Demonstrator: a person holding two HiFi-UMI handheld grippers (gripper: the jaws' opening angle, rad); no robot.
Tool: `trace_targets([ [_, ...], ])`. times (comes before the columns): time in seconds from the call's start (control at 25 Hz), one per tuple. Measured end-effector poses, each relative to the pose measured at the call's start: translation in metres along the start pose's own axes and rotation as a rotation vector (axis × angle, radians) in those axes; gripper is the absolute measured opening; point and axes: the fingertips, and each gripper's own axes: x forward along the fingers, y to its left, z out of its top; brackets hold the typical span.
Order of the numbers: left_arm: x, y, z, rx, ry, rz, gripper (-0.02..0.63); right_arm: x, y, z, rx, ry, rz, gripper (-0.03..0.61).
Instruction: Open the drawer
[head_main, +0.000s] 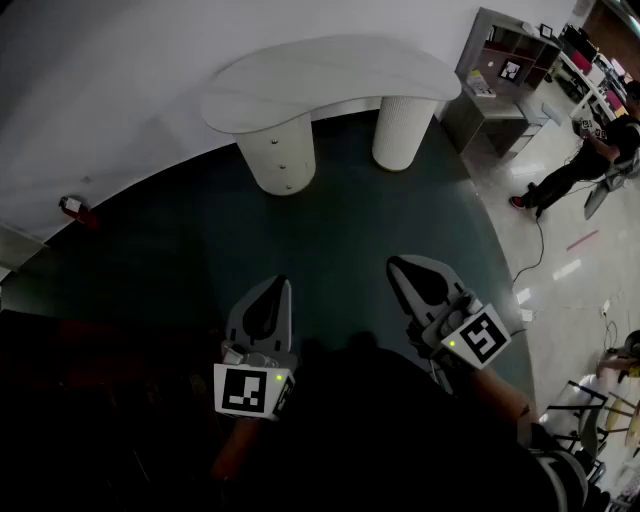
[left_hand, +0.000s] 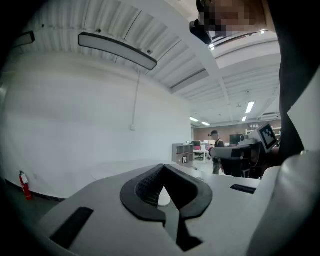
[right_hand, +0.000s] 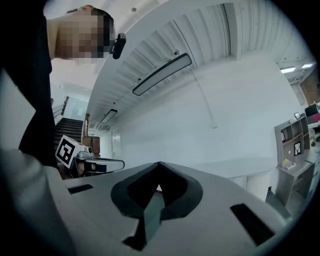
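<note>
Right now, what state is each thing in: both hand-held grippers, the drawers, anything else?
Left hand-held gripper: shut, empty, well short of the desk.
Right hand-held gripper: shut, empty, well short of the desk.
Drawers: closed, fronts flush in the desk's left pedestal.
Fire extinguisher: on the floor by the wall.

Far beyond the fingertips (head_main: 278, 295), the drawer (head_main: 283, 155) fronts are too small to tell apart — behind the fingers, everything sinks into darkness.
</note>
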Motion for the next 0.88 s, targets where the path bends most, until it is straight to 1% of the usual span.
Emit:
trace_targets([
  [0.12, 0.001, -0.002, 0.0, -0.039, 0.0, -0.001, 0.011, 0.0, 0.003, 0.001, -0.007, -0.001, 0.015, 0.015],
  [0.24, 0.002, -0.004, -0.005, -0.04, -0.002, -0.006, 0.011, 0.0, 0.004, -0.001, -0.017, -0.008, 0.024, 0.015],
  [0.36, 0.004, -0.006, -0.003, -0.06, -0.019, -0.005, 0.011, -0.002, 0.001, -0.006, -0.005, -0.01, 0.011, 0.015],
  [0.44, 0.005, -0.011, -0.003, -0.068, -0.014, -0.008, 0.011, -0.007, -0.005, -0.007, 0.017, -0.008, -0.002, 0.015],
  [0.52, 0.008, -0.017, -0.005, -0.066, 0.008, -0.005, 0.011, -0.014, -0.014, -0.005, 0.034, -0.006, -0.006, 0.015],
  [0.6, 0.012, -0.019, -0.016, -0.063, 0.031, -0.007, 0.011, -0.018, -0.018, -0.008, 0.042, -0.01, 0.005, 0.015],
  [0.68, 0.016, -0.02, -0.029, -0.059, 0.032, -0.018, 0.011, -0.019, -0.018, -0.018, 0.043, -0.02, 0.021, 0.015],
  [0.76, 0.022, -0.033, -0.025, -0.049, 0.035, -0.028, 0.011, -0.031, -0.024, -0.014, 0.056, -0.027, 0.032, 0.015],
  [0.88, 0.03, -0.053, -0.016, -0.038, 0.061, -0.018, 0.011, -0.054, -0.034, -0.008, 0.08, -0.022, 0.045, 0.015],
])
